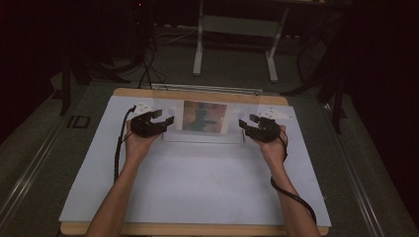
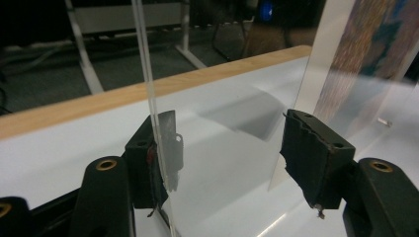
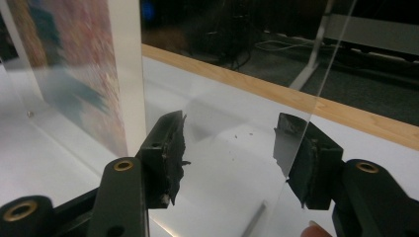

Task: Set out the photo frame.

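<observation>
Currently, you are bracketing the clear acrylic photo frame (image 1: 203, 118), which is standing upright near the far edge of the desk (image 1: 197, 187) with a coloured print (image 1: 204, 116) in it; the left gripper (image 1: 157, 120) and the right gripper (image 1: 249, 123) are sitting at its two side ends. Both sets of fingers are spread, each straddling a pane edge: in the left gripper view the pane (image 2: 148, 89) is lying against one finger (image 2: 148, 163), in the right gripper view the pane (image 3: 316, 74) is passing by one finger (image 3: 309, 163), neither pinching. The next move is judged to be closing squarely on both panes, with the desk offering open room toward you and little behind.
</observation>
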`<action>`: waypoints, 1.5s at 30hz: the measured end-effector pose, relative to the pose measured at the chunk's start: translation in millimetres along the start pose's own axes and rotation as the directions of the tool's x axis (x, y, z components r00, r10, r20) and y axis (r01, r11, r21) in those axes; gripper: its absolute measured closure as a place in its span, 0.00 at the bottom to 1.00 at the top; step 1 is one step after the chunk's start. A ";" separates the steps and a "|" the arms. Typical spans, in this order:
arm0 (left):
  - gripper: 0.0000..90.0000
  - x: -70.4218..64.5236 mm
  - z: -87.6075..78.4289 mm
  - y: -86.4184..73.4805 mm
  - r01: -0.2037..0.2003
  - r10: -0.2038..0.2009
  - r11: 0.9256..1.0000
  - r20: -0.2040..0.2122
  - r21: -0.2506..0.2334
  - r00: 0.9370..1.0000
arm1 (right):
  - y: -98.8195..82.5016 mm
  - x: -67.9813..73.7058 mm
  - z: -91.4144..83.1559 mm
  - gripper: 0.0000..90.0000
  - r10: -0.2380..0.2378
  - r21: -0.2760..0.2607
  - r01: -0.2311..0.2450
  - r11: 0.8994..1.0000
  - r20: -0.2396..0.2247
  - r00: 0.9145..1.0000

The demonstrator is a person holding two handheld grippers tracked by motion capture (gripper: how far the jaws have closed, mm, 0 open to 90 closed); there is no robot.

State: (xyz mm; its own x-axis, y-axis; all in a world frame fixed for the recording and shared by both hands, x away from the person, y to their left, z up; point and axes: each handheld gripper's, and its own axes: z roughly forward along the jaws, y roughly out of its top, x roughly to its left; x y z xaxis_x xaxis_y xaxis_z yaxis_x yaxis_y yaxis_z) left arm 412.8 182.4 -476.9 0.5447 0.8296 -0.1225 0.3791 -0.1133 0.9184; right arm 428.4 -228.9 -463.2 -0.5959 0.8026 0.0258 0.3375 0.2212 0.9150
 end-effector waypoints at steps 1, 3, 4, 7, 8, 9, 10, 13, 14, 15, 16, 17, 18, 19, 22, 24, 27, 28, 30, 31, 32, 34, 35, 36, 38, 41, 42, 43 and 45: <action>0.43 -0.6 -2.4 -0.7 0.007 -0.007 1.000 0.003 -0.006 1.000 | 0.3 1.3 -1.8 0.50 0.006 -0.002 -0.006 1.000 -0.004 1.000; 0.44 -3.0 -6.0 -1.4 0.014 -0.014 1.000 0.001 0.004 1.000 | 0.9 3.8 -4.4 0.50 0.015 0.011 -0.015 1.000 -0.006 1.000; 0.44 -4.5 -7.8 -1.6 0.016 -0.016 1.000 0.001 0.006 1.000 | 0.8 4.6 -5.5 0.50 0.015 0.014 -0.015 1.000 -0.007 1.000; 0.44 -7.9 -13.0 -1.8 0.031 -0.031 0.999 0.007 0.010 0.999 | 0.1 7.2 -10.4 0.49 0.023 0.022 -0.023 1.000 -0.012 1.000; 0.45 -7.9 -13.0 -1.8 0.031 -0.031 0.999 0.007 0.010 0.999 | -0.1 8.2 -12.4 0.49 0.026 0.022 -0.025 0.999 -0.012 1.000; 0.45 -9.5 -16.2 -2.3 0.051 -0.051 0.999 0.019 0.007 0.999 | -0.3 9.0 -14.5 0.49 0.030 0.021 -0.030 0.999 -0.013 0.999; 0.46 -10.3 -17.2 -2.4 0.060 -0.060 0.998 0.024 0.005 0.998 | -0.7 9.8 -17.1 0.49 0.038 0.019 -0.038 0.999 -0.014 0.999; 0.46 -15.4 -20.3 -2.6 0.066 -0.067 0.998 0.022 0.007 0.998 | -3.6 10.9 -22.5 0.49 0.054 0.021 -0.053 0.998 -0.017 0.998; 0.47 -16.5 -21.1 -3.1 0.070 -0.070 0.998 0.027 0.009 0.997 | -4.9 10.6 -23.4 0.49 0.056 0.023 -0.055 0.998 -0.020 0.998; 0.47 -18.3 -21.3 -4.2 0.068 -0.069 0.998 0.026 0.010 0.997 | -7.1 10.0 -24.6 0.49 0.059 0.023 -0.058 0.998 -0.023 0.998; 0.47 -19.8 -22.2 -6.5 0.067 -0.067 0.998 0.026 0.004 0.997 | -9.6 9.7 -25.5 0.49 0.060 0.018 -0.060 0.998 -0.025 0.998; 0.47 -20.4 -22.9 -8.2 0.068 -0.068 0.998 0.027 0.000 0.997 | -11.4 9.7 -26.6 0.49 0.056 0.012 -0.056 0.998 -0.029 0.998; 0.47 -20.4 -23.8 -10.7 0.068 -0.068 0.998 0.027 -0.001 0.997 | -11.9 10.0 -26.9 0.49 0.054 0.010 -0.053 0.999 -0.030 0.998; 0.47 -20.4 -24.9 -13.1 0.068 -0.068 0.998 0.029 -0.006 0.997 | -11.9 10.7 -27.1 0.49 0.046 0.015 -0.046 0.999 -0.032 0.998; 0.46 -23.3 -26.7 -15.4 0.046 -0.045 0.999 0.026 -0.002 0.999 | -13.9 12.3 -28.9 0.49 0.037 0.015 -0.036 0.999 -0.038 0.999; 0.46 -23.8 -27.7 -17.0 0.025 -0.025 1.000 0.036 0.000 0.999 | -17.8 13.6 -31.2 0.50 0.039 0.007 -0.039 0.999 -0.041 0.998; 0.46 -23.3 -27.9 -19.2 0.023 -0.022 1.000 0.043 -0.011 0.999 | -20.0 13.7 -33.5 0.51 0.040 0.003 -0.040 0.999 -0.047 0.998; 0.46 -23.0 -27.8 -19.6 0.022 -0.021 1.000 0.044 -0.013 0.999 | -20.4 14.3 -33.6 0.51 0.041 0.000 -0.041 0.999 -0.045 0.998; 0.46 -22.3 -27.7 -20.2 0.021 -0.020 1.000 0.047 -0.017 0.999 | -21.2 14.9 -33.6 0.51 0.044 -0.005 -0.044 0.999 -0.041 0.998; 0.46 -21.9 -27.5 -20.5 0.022 -0.021 1.000 0.050 -0.019 0.999 | -21.4 15.1 -33.8 0.51 0.043 -0.007 -0.043 0.999 -0.041 0.998; 0.47 -21.4 -27.5 -20.6 0.024 -0.022 1.000 0.054 -0.020 0.998 | -21.7 15.3 -33.9 0.51 0.042 -0.008 -0.043 0.999 -0.040 0.998; 0.46 -20.9 -27.4 -20.7 0.032 -0.030 0.999 0.060 -0.019 0.998 | -22.0 14.7 -33.8 0.51 0.041 -0.009 -0.042 0.999 -0.044 0.998; 0.46 -20.9 -27.4 -20.6 0.035 -0.034 0.999 0.061 -0.018 0.998 | -21.8 13.9 -33.8 0.51 0.038 -0.006 -0.038 0.999 -0.047 0.998; 0.46 -20.8 -27.6 -20.5 0.035 -0.034 0.999 0.059 -0.015 0.998 | -21.6 13.4 -33.7 0.51 0.036 -0.004 -0.036 0.999 -0.050 0.998; 0.46 -20.4 -28.4 -20.3 0.039 -0.038 0.999 0.059 -0.010 0.998 | -21.3 12.8 -33.6 0.51 0.033 -0.001 -0.034 0.999 -0.054 0.998; 0.44 -18.3 -30.0 -21.0 0.049 -0.048 0.999 0.051 -0.005 0.998 | -21.8 12.2 -33.4 0.50 0.034 0.007 -0.034 0.999 -0.059 0.998; 0.44 -17.2 -30.9 -21.4 0.050 -0.049 0.999 0.048 -0.006 0.998 | -22.1 12.0 -33.2 0.50 0.031 0.014 -0.030 0.999 -0.060 0.998; 0.44 -16.0 -32.1 -21.8 0.051 -0.051 0.999 0.044 -0.008 0.998 | -22.6 12.1 -33.1 0.50 0.030 0.019 -0.029 0.999 -0.061 0.998; 0.43 -15.0 -33.5 -22.1 0.057 -0.056 0.998 0.043 -0.010 0.998 | -23.3 10.9 -33.2 0.49 0.032 0.023 -0.030 0.999 -0.064 0.997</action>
State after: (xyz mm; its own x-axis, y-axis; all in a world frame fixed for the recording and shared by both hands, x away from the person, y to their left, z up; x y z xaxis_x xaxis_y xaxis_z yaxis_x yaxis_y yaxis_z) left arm 371.2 190.8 -482.7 0.5538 0.8107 -0.1900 0.4018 -0.0603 0.9137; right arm 389.9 -243.7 -470.8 -0.6307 0.7719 0.0805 0.3722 0.2098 0.9042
